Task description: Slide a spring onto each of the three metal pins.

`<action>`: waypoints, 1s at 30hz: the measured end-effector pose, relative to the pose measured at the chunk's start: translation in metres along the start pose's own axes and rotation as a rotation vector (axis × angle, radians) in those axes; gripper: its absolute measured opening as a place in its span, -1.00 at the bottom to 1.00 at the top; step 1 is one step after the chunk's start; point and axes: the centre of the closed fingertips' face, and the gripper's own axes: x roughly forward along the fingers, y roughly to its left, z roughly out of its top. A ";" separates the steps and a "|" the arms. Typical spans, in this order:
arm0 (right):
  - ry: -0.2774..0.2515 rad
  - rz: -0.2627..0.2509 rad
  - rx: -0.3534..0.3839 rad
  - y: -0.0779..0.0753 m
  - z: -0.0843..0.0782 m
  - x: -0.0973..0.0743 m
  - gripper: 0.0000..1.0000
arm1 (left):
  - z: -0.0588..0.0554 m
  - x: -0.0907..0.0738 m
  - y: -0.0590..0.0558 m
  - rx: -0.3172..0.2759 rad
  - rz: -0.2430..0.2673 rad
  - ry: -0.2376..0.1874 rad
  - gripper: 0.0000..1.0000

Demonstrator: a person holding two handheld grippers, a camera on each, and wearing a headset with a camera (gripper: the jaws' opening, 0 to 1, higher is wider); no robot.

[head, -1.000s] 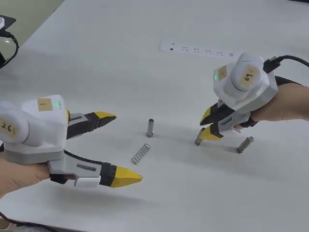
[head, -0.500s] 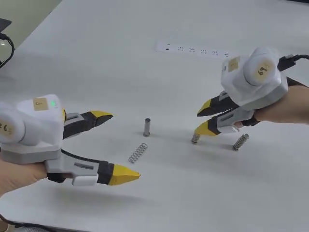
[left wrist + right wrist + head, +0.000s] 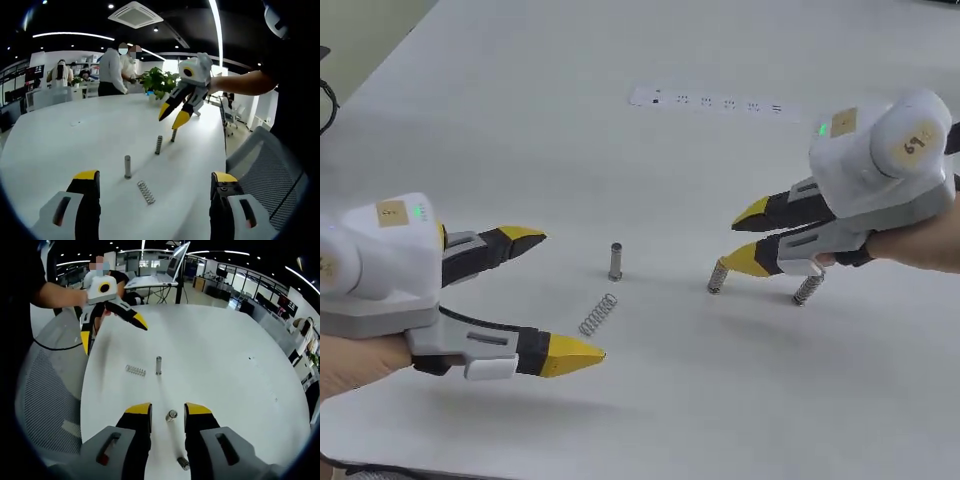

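A bare metal pin [image 3: 615,261] stands upright on the white table [image 3: 520,130], with a loose spring [image 3: 598,314] lying just in front of it. Two more pins wear springs: one [image 3: 717,277] by the right gripper's lower tip, the other [image 3: 808,289] under that gripper's body. My left gripper [image 3: 552,295] is wide open and holds nothing, left of the bare pin. My right gripper [image 3: 745,240] hovers open just above the nearer sprung pin. In the right gripper view that pin [image 3: 171,415] shows in the gap of the gripper [image 3: 168,410]. The left gripper view shows the bare pin [image 3: 127,166] and the loose spring [image 3: 146,192].
A white power strip [image 3: 705,101] lies at the far side of the table. A mesh chair [image 3: 45,390] stands by the table edge. Several people and a potted plant [image 3: 157,82] are beyond the table's far end.
My right gripper has lifted off the sprung pin, drawn back to the right and opened a little. The left gripper has stayed open; the camera has shifted slightly.
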 end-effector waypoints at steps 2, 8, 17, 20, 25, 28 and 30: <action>-0.014 -0.009 0.010 0.001 0.000 -0.003 -0.52 | 0.001 0.000 0.000 0.001 0.001 0.000 0.77; -0.031 -0.023 0.032 0.003 -0.001 -0.010 -0.54 | 0.003 0.000 -0.001 0.005 0.001 -0.003 0.76; -0.067 -0.056 0.060 0.011 0.000 -0.021 -0.54 | 0.005 0.000 -0.002 0.013 -0.001 -0.005 0.76; -0.074 -0.060 0.071 0.014 -0.001 -0.023 -0.55 | 0.005 -0.001 -0.003 0.015 -0.002 -0.005 0.76; -0.076 -0.062 0.073 0.019 -0.003 -0.025 -0.56 | 0.007 -0.001 -0.003 0.018 -0.006 -0.004 0.75; -0.075 -0.061 0.086 0.020 -0.006 -0.026 -0.56 | 0.008 0.000 -0.004 0.020 -0.010 -0.004 0.75; -0.073 -0.064 0.088 0.021 -0.008 -0.026 -0.56 | 0.008 0.000 -0.004 0.023 -0.011 -0.004 0.75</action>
